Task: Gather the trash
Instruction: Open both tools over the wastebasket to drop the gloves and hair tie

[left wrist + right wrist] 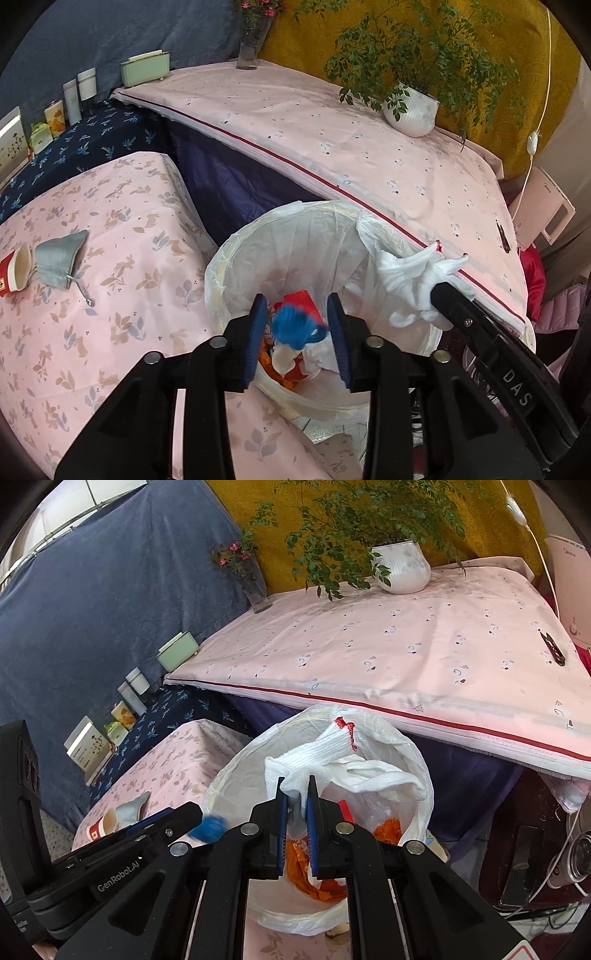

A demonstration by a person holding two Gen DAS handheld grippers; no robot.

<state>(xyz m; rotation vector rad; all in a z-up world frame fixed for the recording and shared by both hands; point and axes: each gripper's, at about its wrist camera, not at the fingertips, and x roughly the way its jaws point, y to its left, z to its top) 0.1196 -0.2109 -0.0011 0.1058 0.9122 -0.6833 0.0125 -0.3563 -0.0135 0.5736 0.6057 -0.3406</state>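
A white-lined trash bin (295,236) stands between two pink-covered tables, with red, orange and white trash inside. My left gripper (297,332) is open above the bin, and a blurred blue object (293,326) sits between its pads, apparently in the air. My right gripper (297,801) is shut on a white knit glove (317,760) with red trim, held over the bin (236,775). The glove also shows in the left wrist view (413,277). The blue object shows blurred beside the left gripper in the right wrist view (211,827).
A red-and-white paper cup (14,271) and a grey pouch (61,258) lie on the near floral table (110,295). The far pink table (351,147) holds a potted plant (412,110), a flower vase (253,44) and a black clip (503,236). Bottles and boxes line the left edge.
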